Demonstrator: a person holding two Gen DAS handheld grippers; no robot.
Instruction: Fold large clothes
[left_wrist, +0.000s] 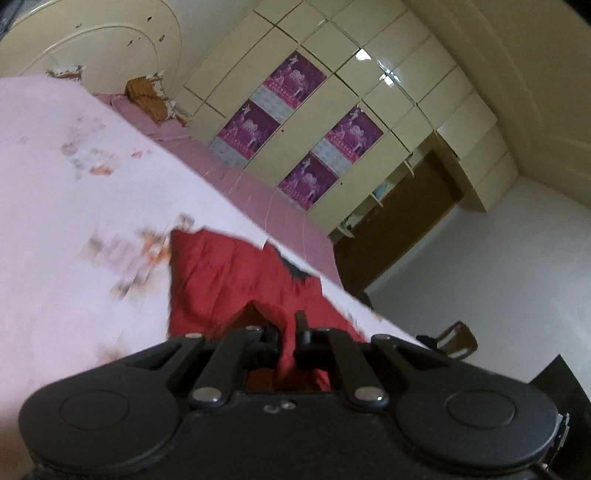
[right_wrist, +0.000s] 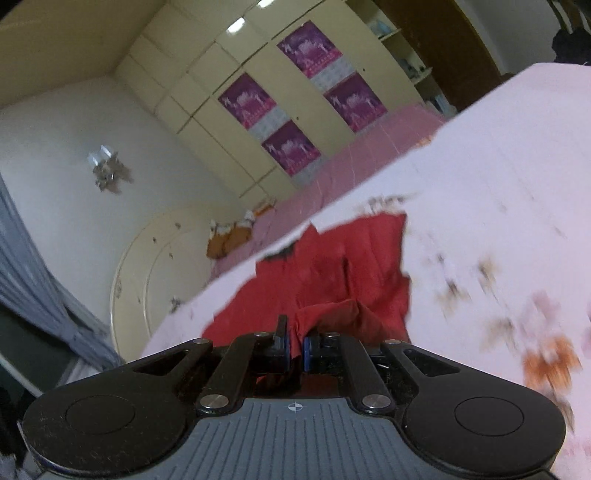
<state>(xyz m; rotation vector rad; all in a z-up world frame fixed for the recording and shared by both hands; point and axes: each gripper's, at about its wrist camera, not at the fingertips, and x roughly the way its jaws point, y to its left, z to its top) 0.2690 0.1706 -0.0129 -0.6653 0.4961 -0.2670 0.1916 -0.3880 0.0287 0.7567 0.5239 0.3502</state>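
Note:
A red garment lies on the white floral bedsheet. It also shows in the right wrist view, crumpled, with a dark collar patch at its far edge. My left gripper is shut on a bunched fold of the red garment, which runs back between its fingers. My right gripper is shut on another pinched fold of the red garment. Both views are tilted and blurred.
The bed has a pink cover along its far side and an orange pillow by the cream headboard. A cream wardrobe with purple posters stands behind. A grey curtain hangs at the left.

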